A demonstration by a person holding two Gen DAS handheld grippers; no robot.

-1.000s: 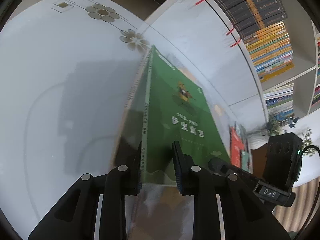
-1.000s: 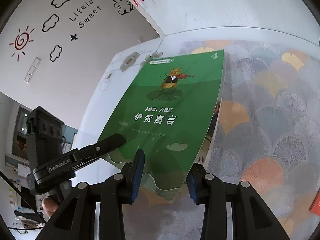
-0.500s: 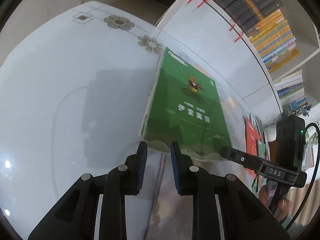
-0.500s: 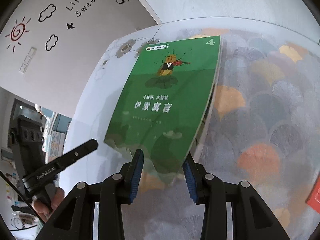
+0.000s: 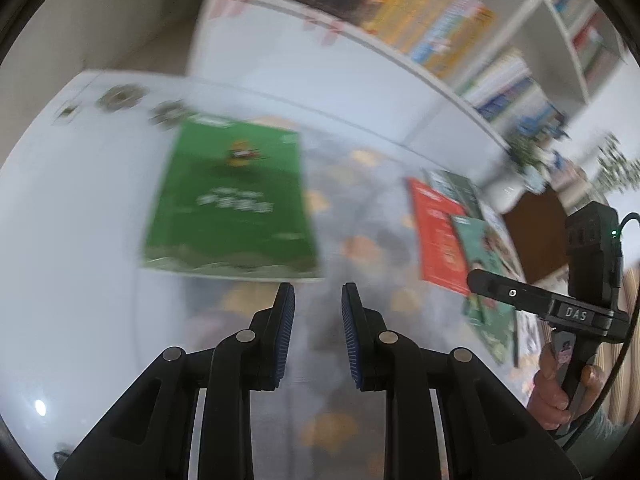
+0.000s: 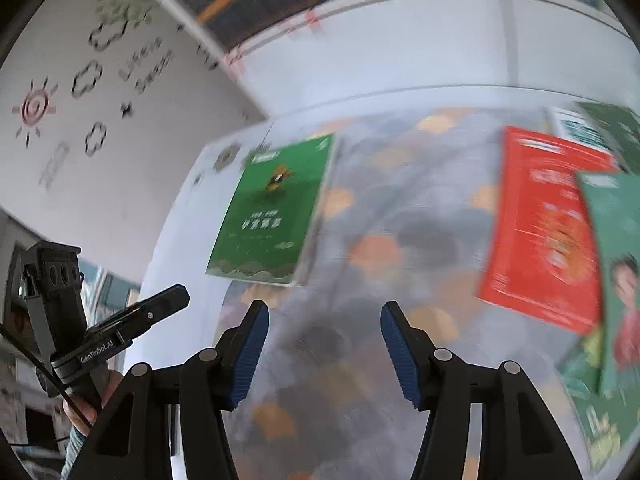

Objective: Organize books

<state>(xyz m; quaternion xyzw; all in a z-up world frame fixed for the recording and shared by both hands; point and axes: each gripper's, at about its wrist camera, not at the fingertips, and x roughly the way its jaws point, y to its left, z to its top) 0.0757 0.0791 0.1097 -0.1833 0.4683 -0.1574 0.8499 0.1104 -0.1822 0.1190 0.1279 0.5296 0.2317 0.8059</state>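
Both grippers have released the green book (image 5: 232, 196).

- Left gripper (image 5: 318, 300): black frame, blue ribbed pads, tilted downward; the jaws stand a narrow gap apart and are opening, with nothing between them.
- Right gripper (image 6: 324, 320): same build, tilted downward; the jaws are opening, already wide apart, with nothing between them.
- Right hand (image 5: 560, 390): fingers wrapped round the gripper's handle, seen at the right edge of the left wrist view.
- Left hand (image 6: 86, 402): grips its handle low down, seen at the lower left of the right wrist view.
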